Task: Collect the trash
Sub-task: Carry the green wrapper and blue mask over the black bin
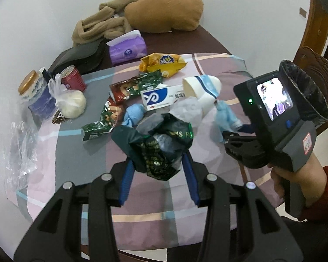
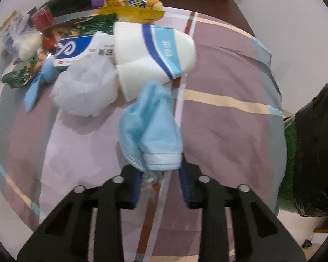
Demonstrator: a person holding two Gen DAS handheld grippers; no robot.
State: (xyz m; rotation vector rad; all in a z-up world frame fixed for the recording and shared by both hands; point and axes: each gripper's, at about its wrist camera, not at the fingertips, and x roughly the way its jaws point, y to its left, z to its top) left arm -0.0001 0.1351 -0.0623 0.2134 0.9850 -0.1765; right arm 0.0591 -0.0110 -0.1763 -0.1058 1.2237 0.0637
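Trash in both grippers above the littered bench.
Left gripper [image 1: 158,163] has its jaws clamped on a crumpled dark green wrapper [image 1: 161,150], held over the checked cloth [image 1: 207,152]; the right gripper [image 2: 159,174] has its jaws pinching a blue face mask [image 2: 150,135]. Paper cups [image 2: 155,50], a white box [image 1: 161,97] and snack packets [image 1: 161,64] lie behind them. A black-lined bin [image 2: 314,152] stands off the bench's right edge.

The right gripper [image 2: 160,170] pinches a crumpled blue face mask [image 2: 152,128] between its blue fingers [image 2: 136,185], above the checked tablecloth [image 2: 225,131]. Farther off lie paper cups [image 2: 155,54], a white tissue wad [image 2: 85,91] and wrappers [image 2: 131,5]. A black-lined bin [image 2: 314,152] stands right.
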